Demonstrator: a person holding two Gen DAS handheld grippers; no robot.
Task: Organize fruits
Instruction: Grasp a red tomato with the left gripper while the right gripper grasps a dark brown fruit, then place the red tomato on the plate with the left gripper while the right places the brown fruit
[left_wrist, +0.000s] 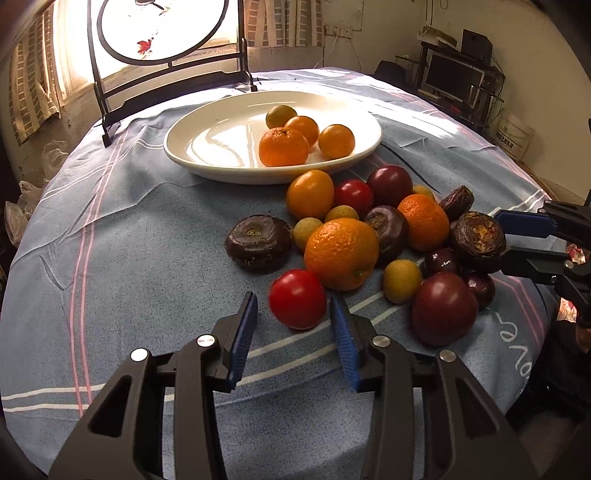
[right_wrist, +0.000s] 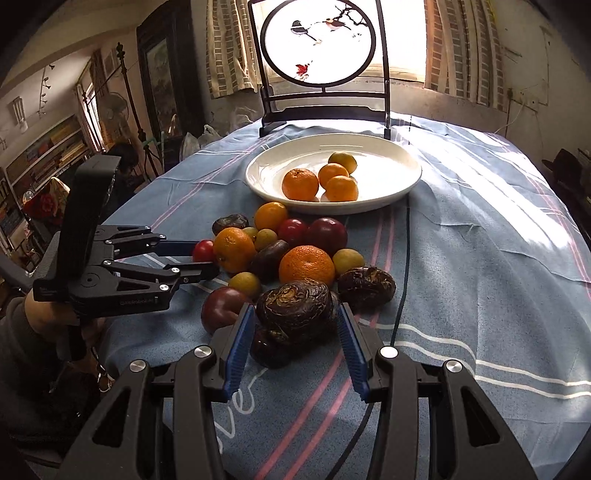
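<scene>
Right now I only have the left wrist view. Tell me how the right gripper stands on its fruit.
Observer: The right gripper is open, and a dark wrinkled fruit sits between its fingers, not clamped.
Operator: Report what lies on its right side.
Observer: A second wrinkled fruit lies there, clear of the right finger.
Operator: Name anything beyond that.
Observer: A black cable runs across the tablecloth, right of the pile.
</scene>
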